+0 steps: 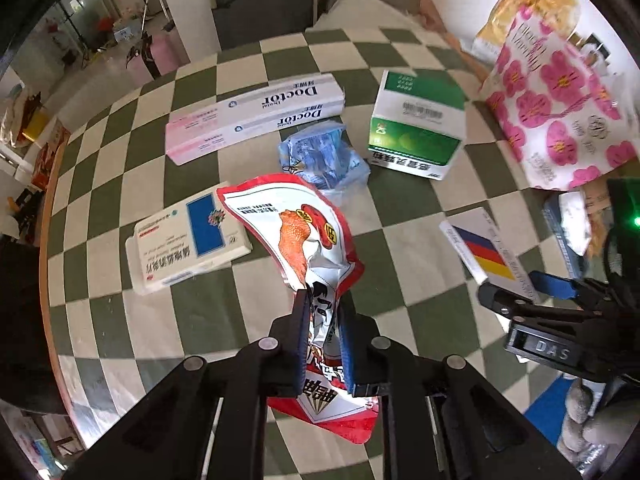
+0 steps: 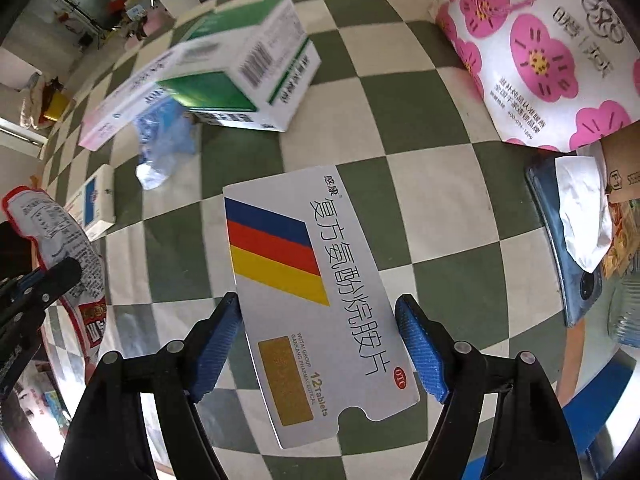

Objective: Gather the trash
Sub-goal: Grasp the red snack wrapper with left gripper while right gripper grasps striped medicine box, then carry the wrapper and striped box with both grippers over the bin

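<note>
The left gripper (image 1: 324,312) clamps a red snack wrapper (image 1: 304,236); the right gripper (image 2: 320,340) grips a striped tablet box (image 2: 312,288).

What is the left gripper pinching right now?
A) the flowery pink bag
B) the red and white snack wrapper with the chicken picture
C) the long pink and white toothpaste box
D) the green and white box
B: in the left wrist view the left gripper has its jaws closed on the crumpled red and white snack wrapper, lifted above the checked tablecloth.
</note>
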Demonstrator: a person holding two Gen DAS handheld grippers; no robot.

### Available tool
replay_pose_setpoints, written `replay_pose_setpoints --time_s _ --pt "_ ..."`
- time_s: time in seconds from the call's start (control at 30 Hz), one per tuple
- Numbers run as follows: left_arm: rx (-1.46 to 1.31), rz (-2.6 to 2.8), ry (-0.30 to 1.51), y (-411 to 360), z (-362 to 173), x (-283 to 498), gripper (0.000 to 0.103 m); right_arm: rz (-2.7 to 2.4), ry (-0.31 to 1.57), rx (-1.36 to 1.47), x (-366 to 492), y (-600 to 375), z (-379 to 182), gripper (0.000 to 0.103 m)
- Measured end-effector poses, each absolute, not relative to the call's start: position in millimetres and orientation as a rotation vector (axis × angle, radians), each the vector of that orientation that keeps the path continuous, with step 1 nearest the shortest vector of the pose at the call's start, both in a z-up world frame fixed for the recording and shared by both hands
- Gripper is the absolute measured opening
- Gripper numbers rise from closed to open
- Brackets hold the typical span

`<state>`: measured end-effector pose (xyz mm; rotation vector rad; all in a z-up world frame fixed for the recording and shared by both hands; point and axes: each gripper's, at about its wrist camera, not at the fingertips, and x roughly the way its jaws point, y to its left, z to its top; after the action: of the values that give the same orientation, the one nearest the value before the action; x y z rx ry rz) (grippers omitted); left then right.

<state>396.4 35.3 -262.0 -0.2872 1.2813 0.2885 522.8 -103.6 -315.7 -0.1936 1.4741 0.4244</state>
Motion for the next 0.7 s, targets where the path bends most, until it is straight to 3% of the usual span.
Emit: replay_pose_setpoints --time_s 0.33,0.7 --pt "-0.353 0.306 1.153 55 -241 313 0.010 0.483 1.425 -0.120 458 -114 -276 0.079" --pt "-0.438 0.214 1.112 39 -241 133 0.010 0.522 1.340 -0.057 277 -132 -243 0.079"
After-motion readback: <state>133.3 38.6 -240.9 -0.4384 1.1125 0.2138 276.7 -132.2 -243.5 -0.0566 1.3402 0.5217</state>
